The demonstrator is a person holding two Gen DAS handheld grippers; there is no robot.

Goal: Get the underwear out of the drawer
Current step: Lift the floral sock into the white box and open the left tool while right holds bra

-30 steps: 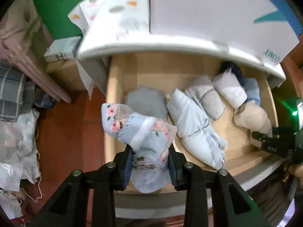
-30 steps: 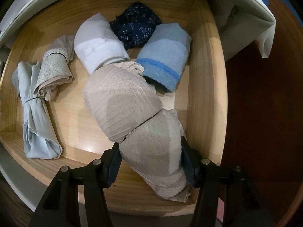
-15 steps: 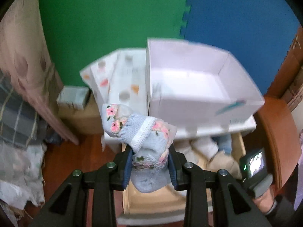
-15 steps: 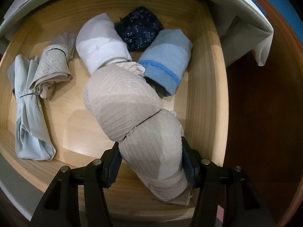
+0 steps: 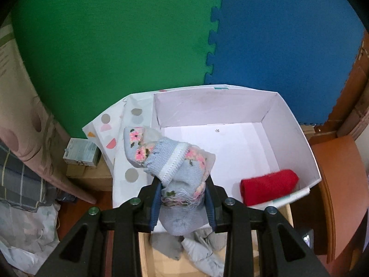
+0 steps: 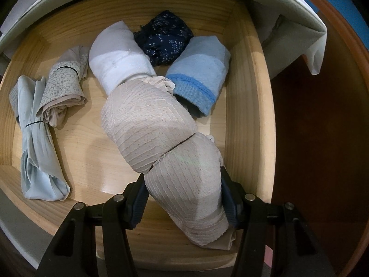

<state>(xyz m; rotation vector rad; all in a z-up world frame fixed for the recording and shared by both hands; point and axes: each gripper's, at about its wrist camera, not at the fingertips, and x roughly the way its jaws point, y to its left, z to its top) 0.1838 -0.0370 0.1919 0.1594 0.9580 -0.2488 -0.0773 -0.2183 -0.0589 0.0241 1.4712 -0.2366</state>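
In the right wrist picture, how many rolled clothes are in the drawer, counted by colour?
Beige: 2
Light blue: 2
White: 1
Dark blue: 1
Total: 6

left wrist: high, oblique | right wrist: close, straight down | shared: drawer (image 6: 250, 106)

Left gripper (image 5: 183, 199) clamped on pale blue knitted floral bundle (image 5: 170, 159), open white cardboard box (image 5: 297, 124) ahead of jaws, red folded cloth (image 5: 268, 185) inside box right of jaws, wooden drawer (image 5: 289, 214) with grey rolled garments (image 5: 189, 245) below jaws.
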